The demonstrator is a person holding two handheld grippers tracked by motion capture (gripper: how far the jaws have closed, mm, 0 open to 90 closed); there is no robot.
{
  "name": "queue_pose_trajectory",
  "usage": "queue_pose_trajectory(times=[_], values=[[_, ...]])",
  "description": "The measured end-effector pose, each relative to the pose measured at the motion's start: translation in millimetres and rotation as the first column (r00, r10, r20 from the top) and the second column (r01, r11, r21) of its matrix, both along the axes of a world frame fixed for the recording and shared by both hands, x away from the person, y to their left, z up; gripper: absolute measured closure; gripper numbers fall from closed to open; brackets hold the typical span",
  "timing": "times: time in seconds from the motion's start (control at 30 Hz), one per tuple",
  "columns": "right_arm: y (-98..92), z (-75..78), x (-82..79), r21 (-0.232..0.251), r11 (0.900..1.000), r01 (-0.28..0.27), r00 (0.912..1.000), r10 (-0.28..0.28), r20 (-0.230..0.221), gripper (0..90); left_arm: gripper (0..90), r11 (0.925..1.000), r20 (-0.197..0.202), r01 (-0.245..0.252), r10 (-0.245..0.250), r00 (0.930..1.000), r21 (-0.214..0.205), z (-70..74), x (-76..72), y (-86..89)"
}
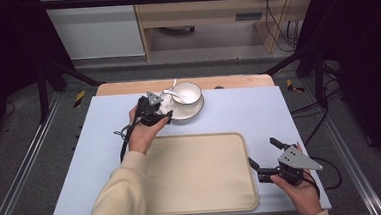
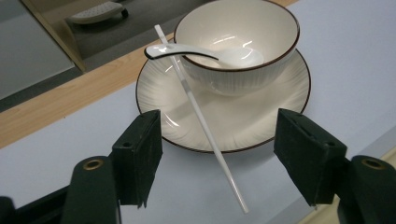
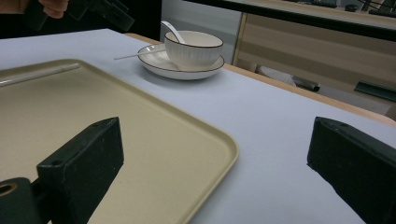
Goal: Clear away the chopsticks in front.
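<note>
The left gripper (image 2: 219,158) has its jaws half open, astride the thin white plastic chopstick (image 2: 201,116) leaning at frame centre across the ribbed white ceramic plate (image 2: 280,112). Close squarely on its overhanging lower end, above the desk (image 2: 187,186).

On the counter (image 1: 105,142), a white bowl (image 1: 186,93) sits on a saucer (image 1: 194,110) with a spoon (image 1: 171,93) leaning in it. The left tool (image 1: 157,105) hovers at the saucer's near-left edge. A beige tray (image 1: 197,174) lies nearer the person; the right tool (image 1: 264,157) rests just beside its right edge, jaws apart.
</note>
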State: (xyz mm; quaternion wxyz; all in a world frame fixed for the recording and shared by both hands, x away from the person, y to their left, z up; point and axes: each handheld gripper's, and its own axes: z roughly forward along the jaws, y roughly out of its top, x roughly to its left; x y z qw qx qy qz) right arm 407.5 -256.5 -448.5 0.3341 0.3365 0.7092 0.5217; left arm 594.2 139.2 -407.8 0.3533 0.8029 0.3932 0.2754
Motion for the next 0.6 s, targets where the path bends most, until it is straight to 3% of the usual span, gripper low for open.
queue_pose_trajectory(times=[0.03, 0.13, 0.23, 0.43, 0.6], values=[[0.0, 0.1, -0.2, -0.001, 1.0000, 0.000, 1.0000, 0.000, -0.001, 3.7, 33.9, 1.0000, -0.002, -0.003, 0.003, 1.0000, 0.008, -1.7, 1.3, -0.7], [0.0, 0.1, 0.0, -0.001, 1.0000, -0.002, 1.0000, 0.002, -0.002, 3.9, 39.6, 0.9989, -0.025, -0.032, 0.031, 0.9992, -0.033, -7.0, 6.5, -0.6], [0.3, -0.3, 0.3, -0.005, 1.0000, -0.006, 1.0000, 0.006, -0.005, 3.9, 47.4, 0.9981, -0.040, -0.050, 0.048, 0.9980, -0.037, -14.1, 13.5, -0.9], [0.6, -0.7, 0.6, -0.010, 0.9999, -0.006, 0.9999, 0.005, -0.008, 4.0, 52.7, 0.9953, -0.075, -0.086, 0.082, 0.9938, -0.045, -26.5, 32.2, -6.3], [0.2, -1.7, 1.4, -0.014, 0.9999, -0.003, 0.9999, 0.003, -0.015, 4.0, 55.0, 0.9926, -0.073, -0.111, 0.107, 0.9916, -0.050, -36.9, 41.1, -12.3]])
